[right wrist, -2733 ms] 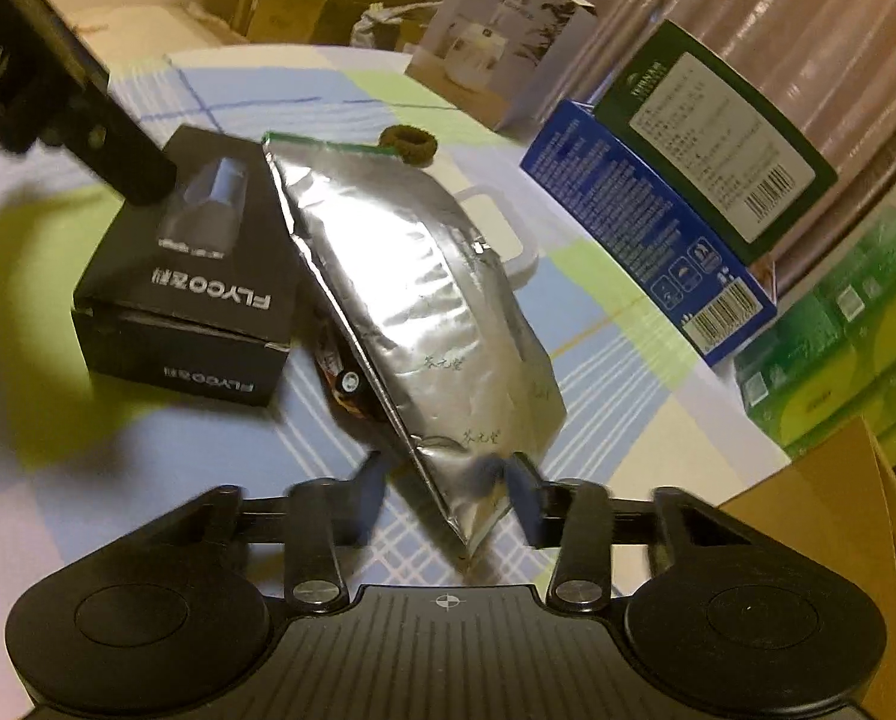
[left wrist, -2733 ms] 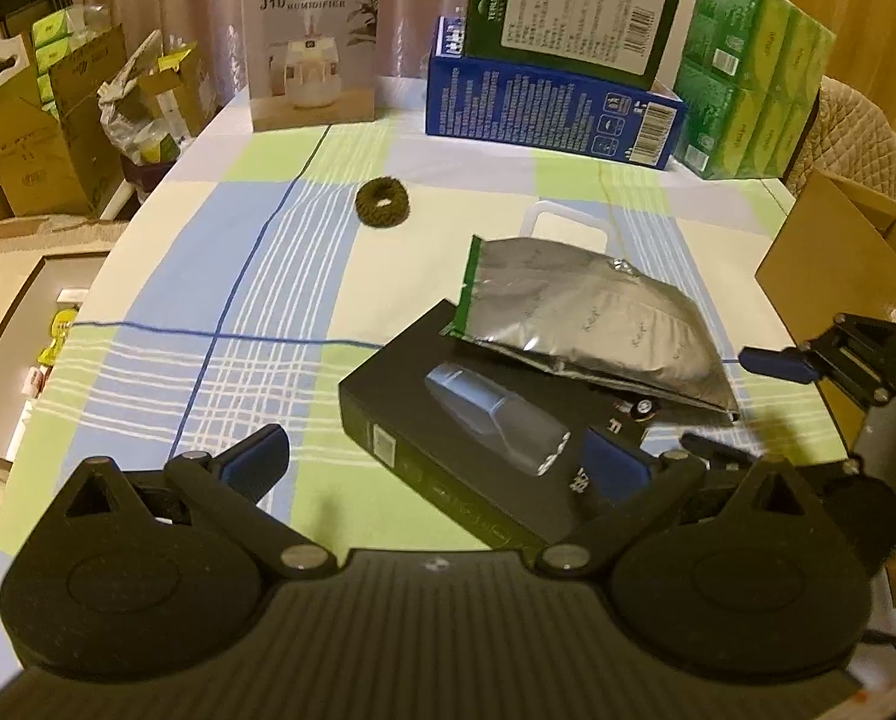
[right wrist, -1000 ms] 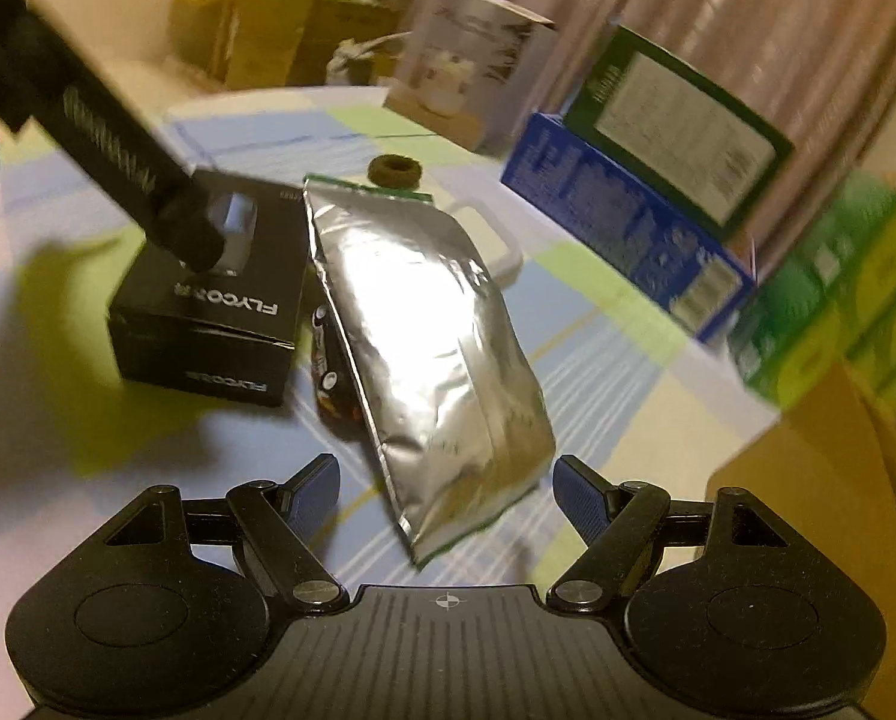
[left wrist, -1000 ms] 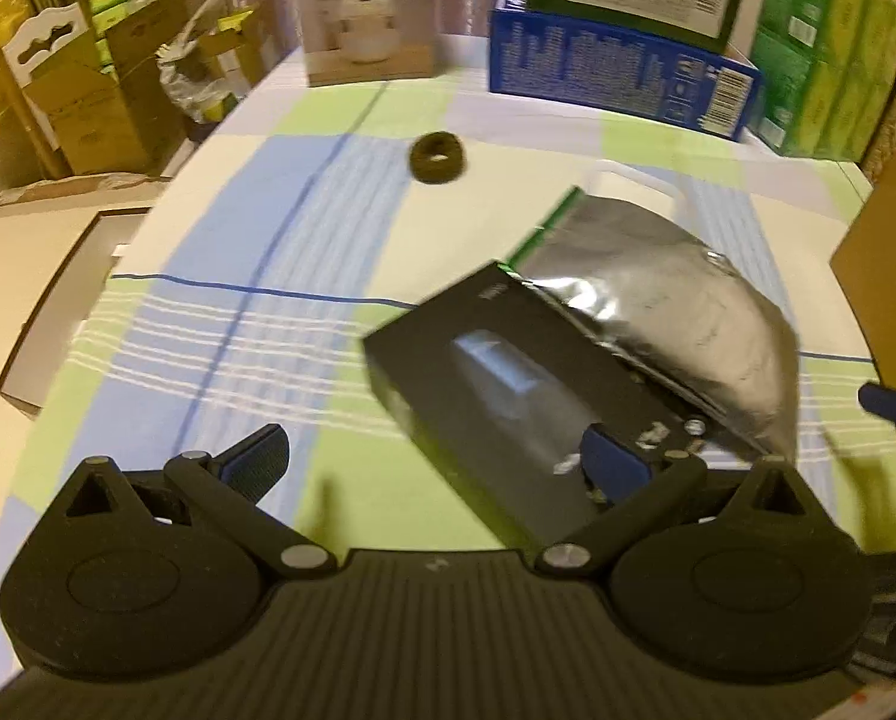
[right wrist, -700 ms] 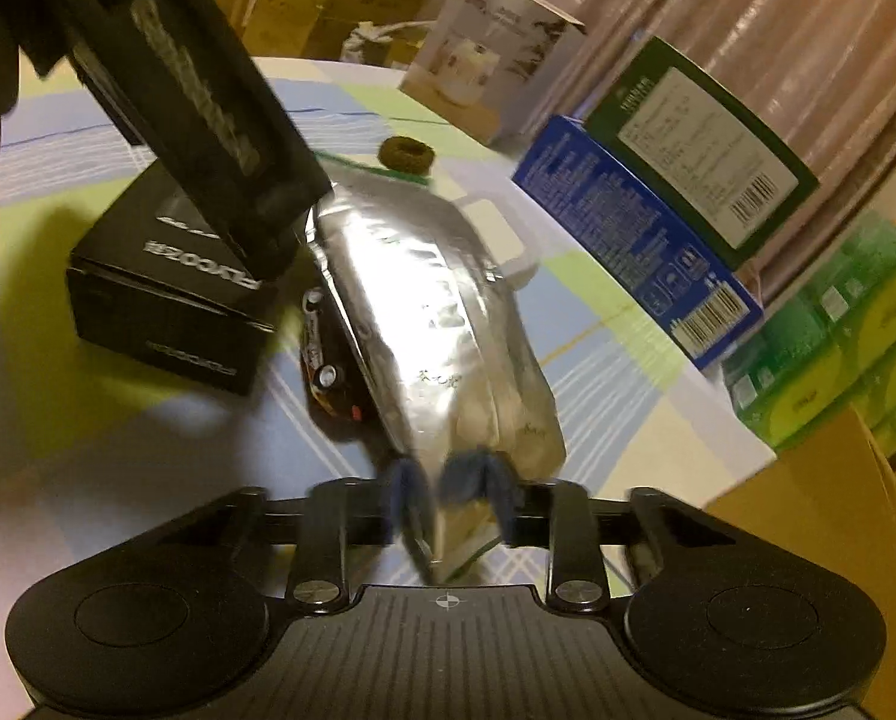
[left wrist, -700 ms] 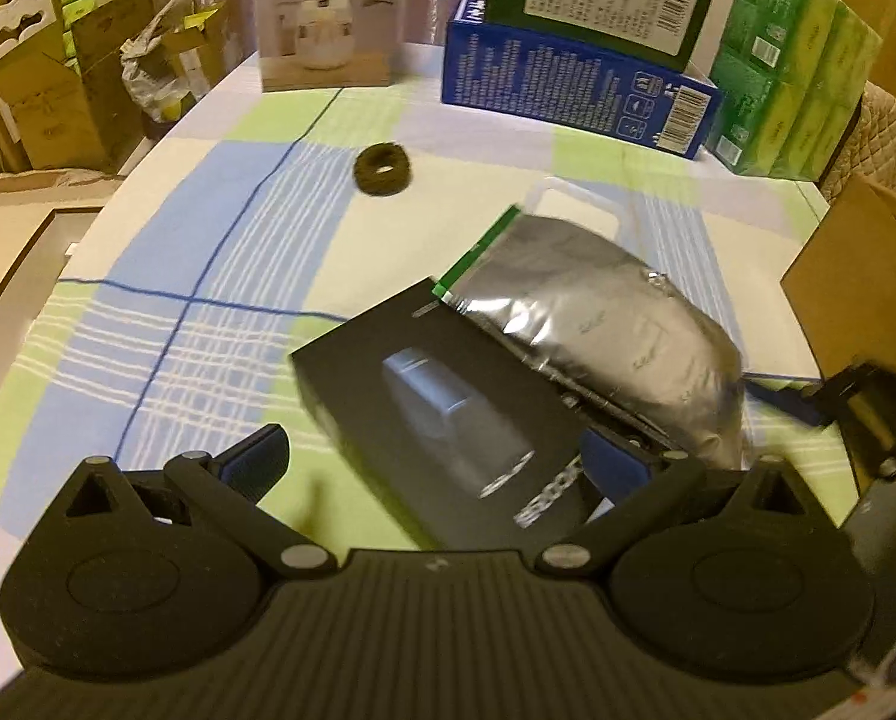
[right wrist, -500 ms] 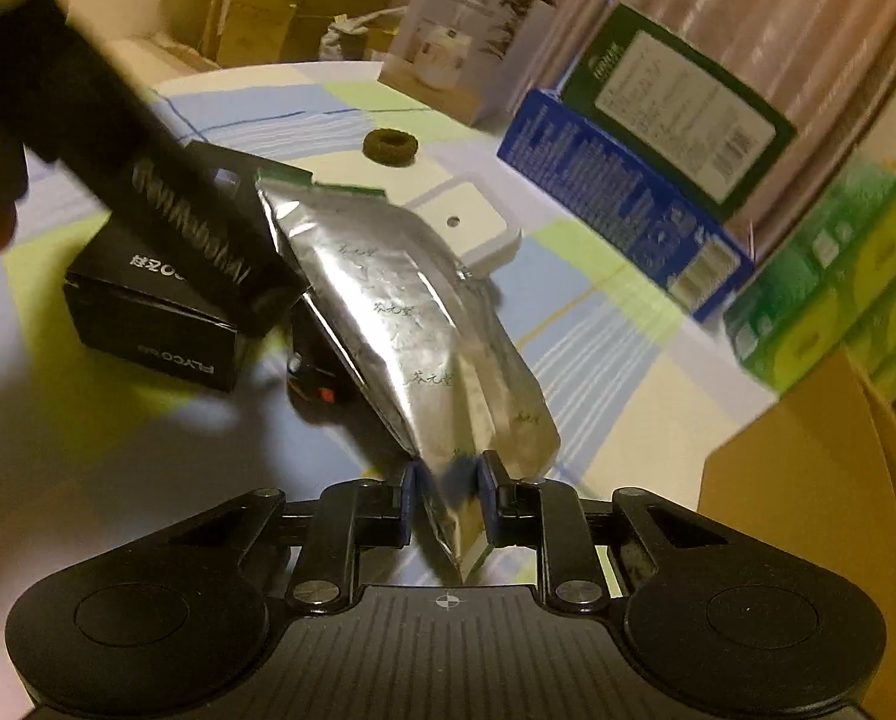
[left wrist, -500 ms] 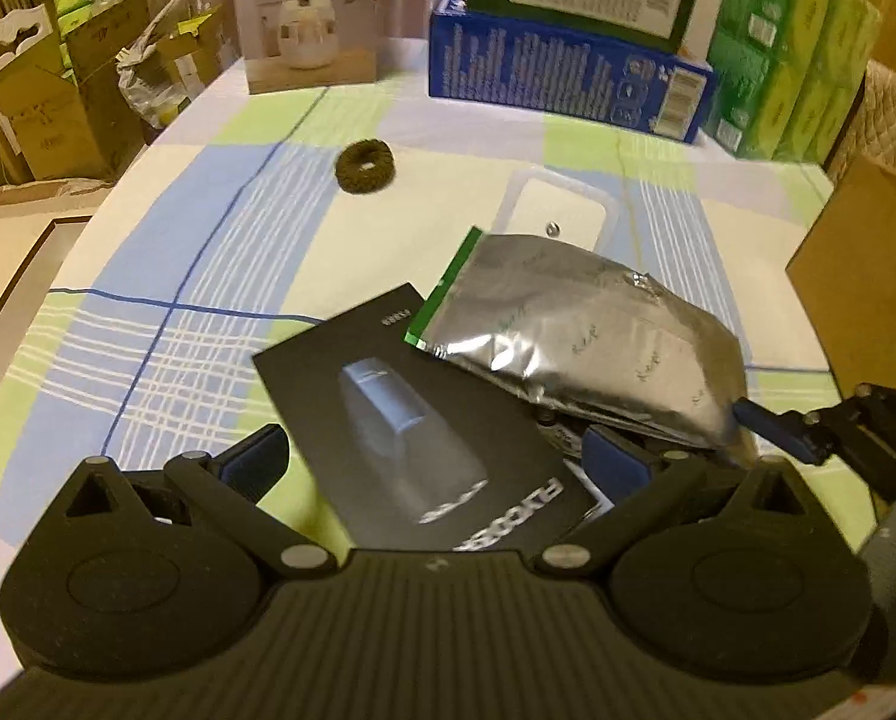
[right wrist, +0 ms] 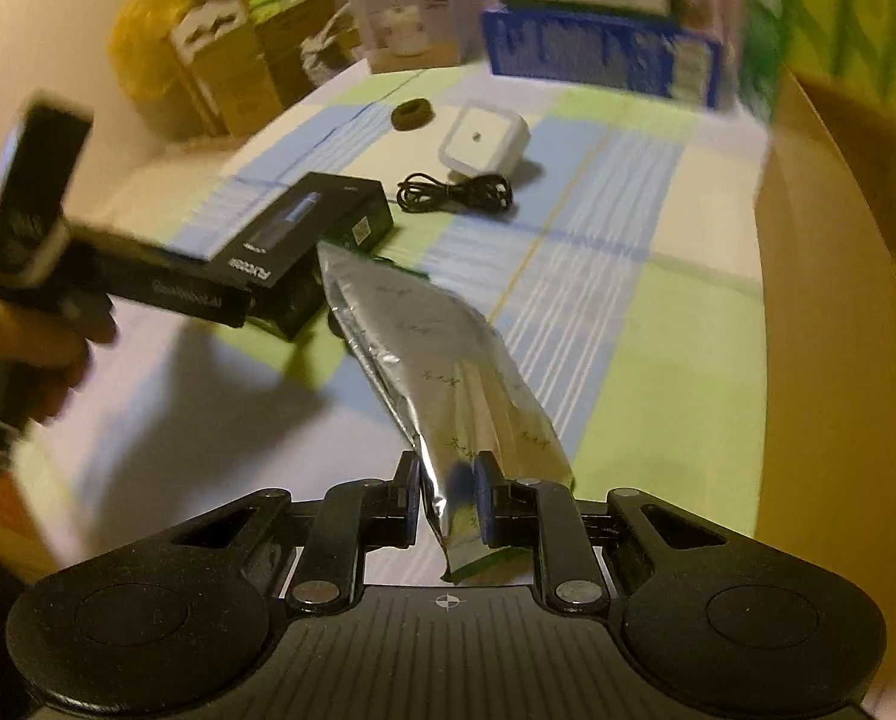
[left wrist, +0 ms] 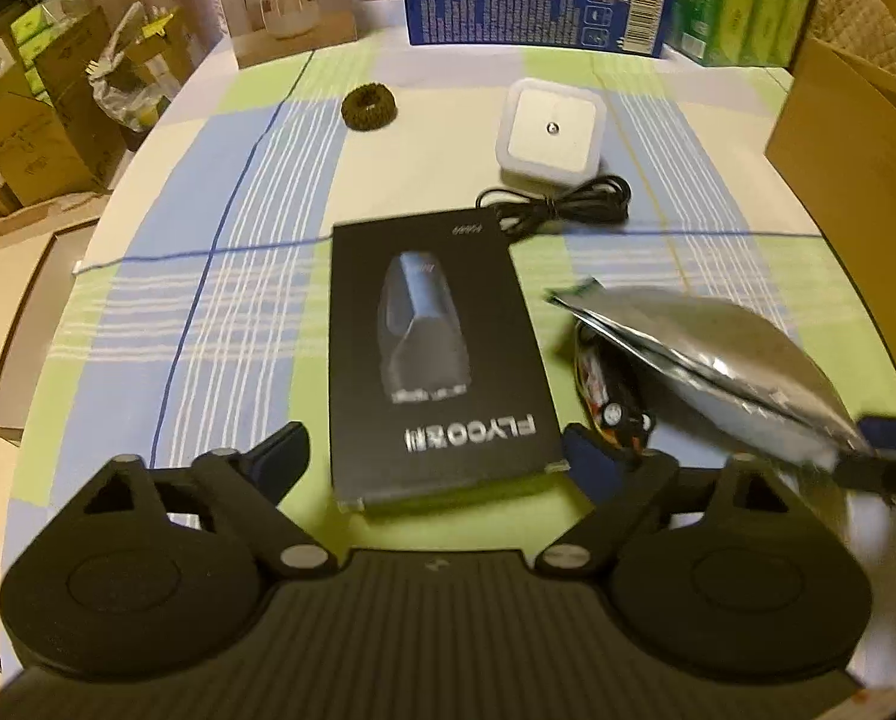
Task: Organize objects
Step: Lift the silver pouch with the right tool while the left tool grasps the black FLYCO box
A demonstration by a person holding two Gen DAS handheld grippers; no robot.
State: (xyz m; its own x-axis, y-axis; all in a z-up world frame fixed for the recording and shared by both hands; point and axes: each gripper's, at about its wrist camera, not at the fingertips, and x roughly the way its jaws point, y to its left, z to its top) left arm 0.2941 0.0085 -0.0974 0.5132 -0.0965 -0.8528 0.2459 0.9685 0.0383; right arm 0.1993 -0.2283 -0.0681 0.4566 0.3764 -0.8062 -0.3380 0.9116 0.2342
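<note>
Checked blue, green and white cloth covers our worktop [left wrist: 148, 312], with stacked boxes along its far edge. Our right gripper [right wrist: 446, 495] is clamped on the near end of a silver foil pouch [right wrist: 448, 372], which slants up off the cloth toward the camera; its far end hangs just beside the black FLYCO box [right wrist: 304, 228]. Our left gripper [left wrist: 433, 456] has just been narrowing its jaws, yet they stand wide, one finger on each side of the near end of the FLYCO box, the pads apart from its sides. That box lies flat in the middle of the worktop. To its right, under the raised pouch, we see a small dark object [left wrist: 610, 396] we cannot identify. Beyond the box lie a coiled black cable [left wrist: 559, 207], a white square device [left wrist: 549, 132] and a dark ring [left wrist: 368, 108]. A cardboard box [left wrist: 850, 120] stands at the far right.
</note>
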